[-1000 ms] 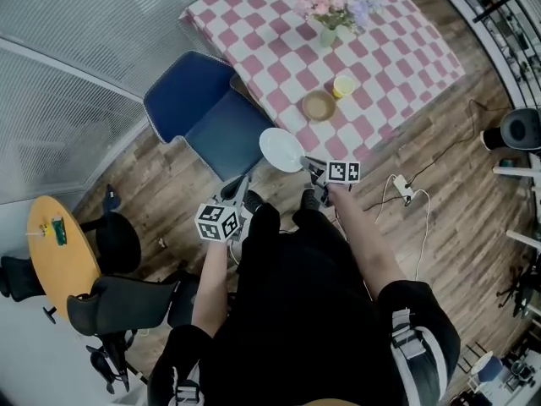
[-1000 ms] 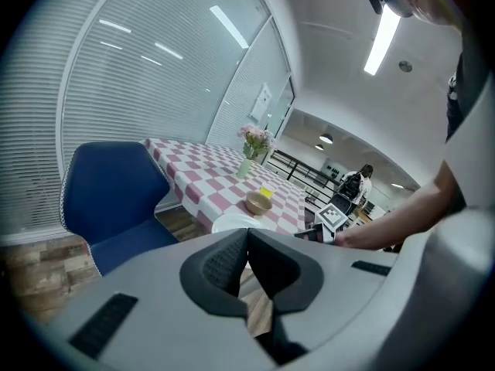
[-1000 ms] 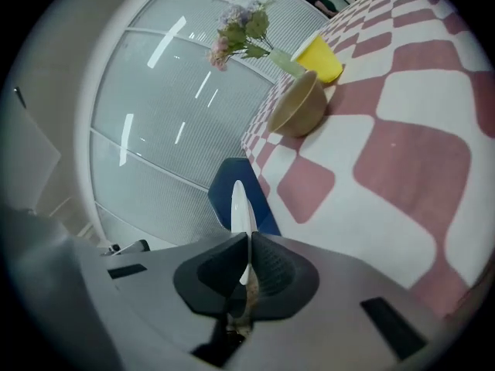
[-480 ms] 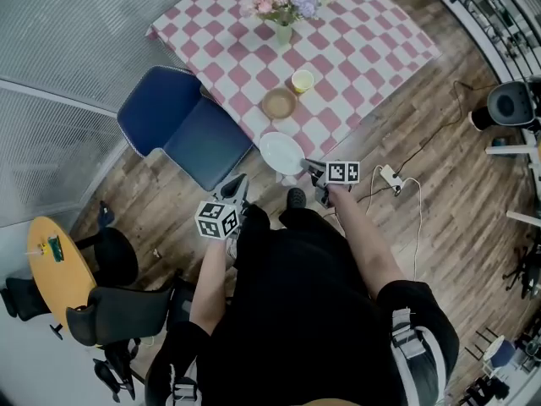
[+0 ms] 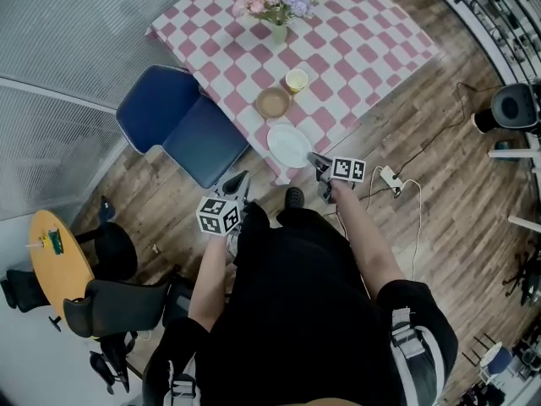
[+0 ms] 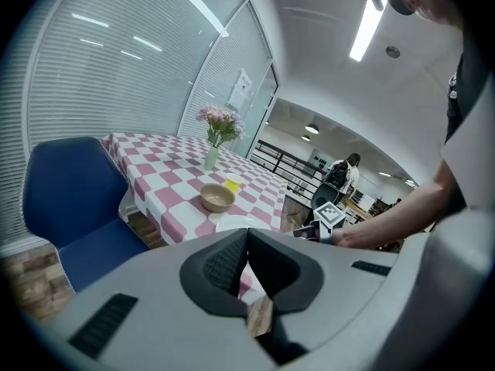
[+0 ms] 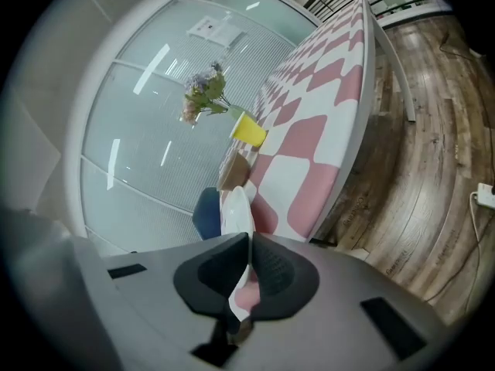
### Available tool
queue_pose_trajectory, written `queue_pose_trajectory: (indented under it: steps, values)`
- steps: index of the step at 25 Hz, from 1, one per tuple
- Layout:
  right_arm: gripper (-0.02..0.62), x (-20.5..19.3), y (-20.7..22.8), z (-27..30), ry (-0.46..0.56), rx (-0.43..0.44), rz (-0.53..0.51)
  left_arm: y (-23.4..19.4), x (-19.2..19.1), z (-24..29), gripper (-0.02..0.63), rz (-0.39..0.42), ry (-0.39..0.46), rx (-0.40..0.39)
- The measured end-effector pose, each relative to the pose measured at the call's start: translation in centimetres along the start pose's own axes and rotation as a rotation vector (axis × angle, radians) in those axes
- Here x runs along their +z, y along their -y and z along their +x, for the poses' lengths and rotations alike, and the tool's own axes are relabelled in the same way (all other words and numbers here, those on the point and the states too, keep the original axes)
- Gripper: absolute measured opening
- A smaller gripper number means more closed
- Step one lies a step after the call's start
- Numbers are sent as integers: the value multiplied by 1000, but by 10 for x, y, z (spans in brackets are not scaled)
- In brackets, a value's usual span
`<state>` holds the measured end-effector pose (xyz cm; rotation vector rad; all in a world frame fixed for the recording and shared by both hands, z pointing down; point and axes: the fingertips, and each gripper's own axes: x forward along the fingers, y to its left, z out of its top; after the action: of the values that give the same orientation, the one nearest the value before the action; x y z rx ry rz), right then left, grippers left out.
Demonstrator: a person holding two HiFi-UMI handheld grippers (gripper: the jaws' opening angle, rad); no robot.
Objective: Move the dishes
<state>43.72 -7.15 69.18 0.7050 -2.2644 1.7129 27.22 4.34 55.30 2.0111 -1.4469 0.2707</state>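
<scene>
My right gripper (image 5: 319, 164) is shut on the near rim of a white plate (image 5: 289, 145), which hangs over the near edge of the pink-and-white checked table (image 5: 363, 41). In the right gripper view the plate (image 7: 237, 209) stands edge-on between the pads, gripper (image 7: 249, 239). On the table just beyond it sit a brown bowl (image 5: 273, 102), a yellow cup (image 5: 297, 79) and a vase of flowers (image 5: 278, 30). My left gripper (image 5: 237, 183) hovers left of the plate, near the chair, shut and holding nothing (image 6: 247, 236).
A blue chair (image 5: 182, 125) stands at the table's left side, close to my left gripper. A power strip with cables (image 5: 390, 176) lies on the wooden floor to the right. A round orange table (image 5: 59, 256) and black chairs (image 5: 127, 307) stand at the lower left.
Both grippers have moved toward the table. The plate, held off the table's edge before, now hangs over its near edge beside the brown bowl.
</scene>
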Motion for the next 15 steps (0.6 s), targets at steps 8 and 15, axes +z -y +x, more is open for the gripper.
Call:
queue_pose_trajectory:
  steps: [8,15]
  values:
    - [32,22,10,1,40,-35,-5,6,-4,4,21,-11,-1,21]
    - [148,45,22,2,49,-120,-59,9,2,4,21,-2,2,37]
